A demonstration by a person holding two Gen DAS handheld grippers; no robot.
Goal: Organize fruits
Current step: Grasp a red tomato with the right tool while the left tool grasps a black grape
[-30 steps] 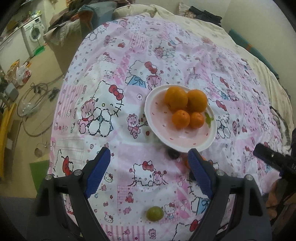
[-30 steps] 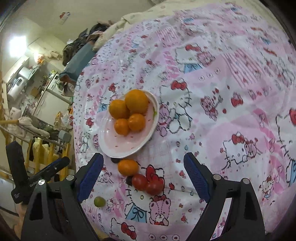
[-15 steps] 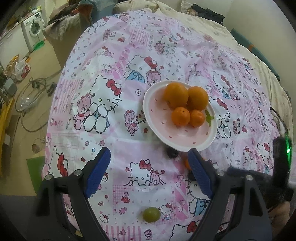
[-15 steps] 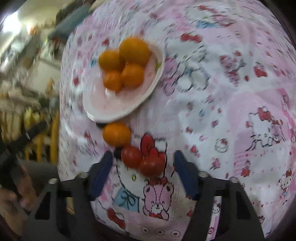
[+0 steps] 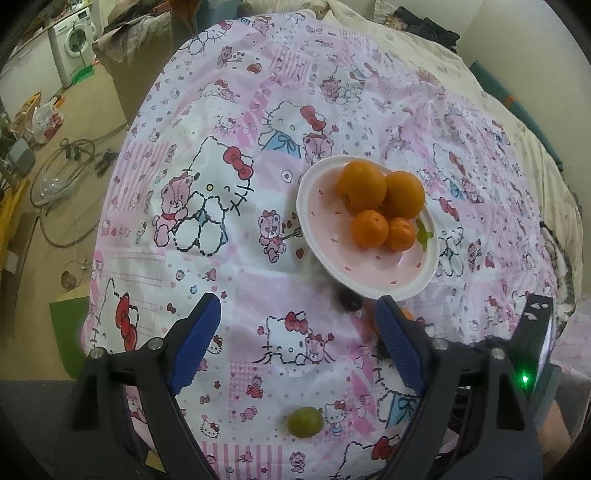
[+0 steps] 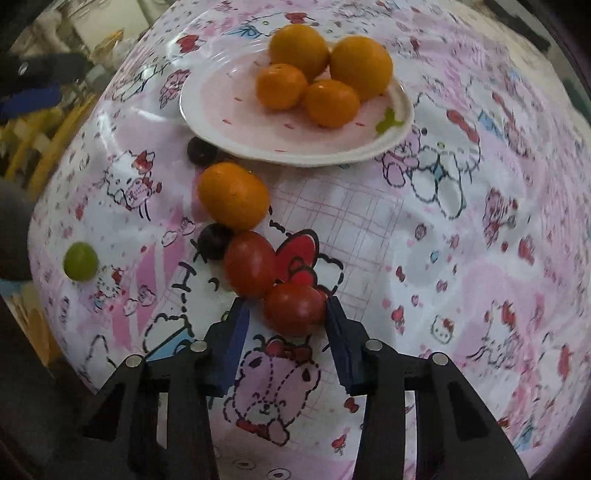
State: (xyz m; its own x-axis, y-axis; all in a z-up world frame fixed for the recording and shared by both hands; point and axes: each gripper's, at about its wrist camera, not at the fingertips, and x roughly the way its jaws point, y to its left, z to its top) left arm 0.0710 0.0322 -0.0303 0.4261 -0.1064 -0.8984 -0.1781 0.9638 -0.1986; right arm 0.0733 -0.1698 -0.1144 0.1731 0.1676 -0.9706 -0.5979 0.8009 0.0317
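Note:
A pink plate [image 5: 369, 273] [image 6: 288, 136] on the Hello Kitty bedspread holds several oranges [image 5: 364, 186] [image 6: 332, 101]. In the right wrist view a loose orange [image 6: 232, 195], two dark grapes [image 6: 215, 240] [image 6: 199, 149], a green grape [image 6: 80, 261] and two red tomatoes lie in front of the plate. My right gripper [image 6: 286, 312] has its jaws around the nearer tomato [image 6: 293, 308], the right pad touching it, a small gap at the left pad. The other tomato [image 6: 251, 264] touches it. My left gripper [image 5: 295, 347] is open and empty above the bedspread, with the green grape [image 5: 304, 422] below it.
The bed drops off at the left to a floor with cables [image 5: 62, 173], a washing machine [image 5: 72, 40] and a bag. Clothes lie at the bed's far end [image 5: 424, 27]. The right gripper's body [image 5: 532, 354] shows at the left wrist view's right edge.
My right gripper has come down and forward to the tomatoes and narrowed its jaws around the nearer one. My left gripper has drifted slightly and stays open.

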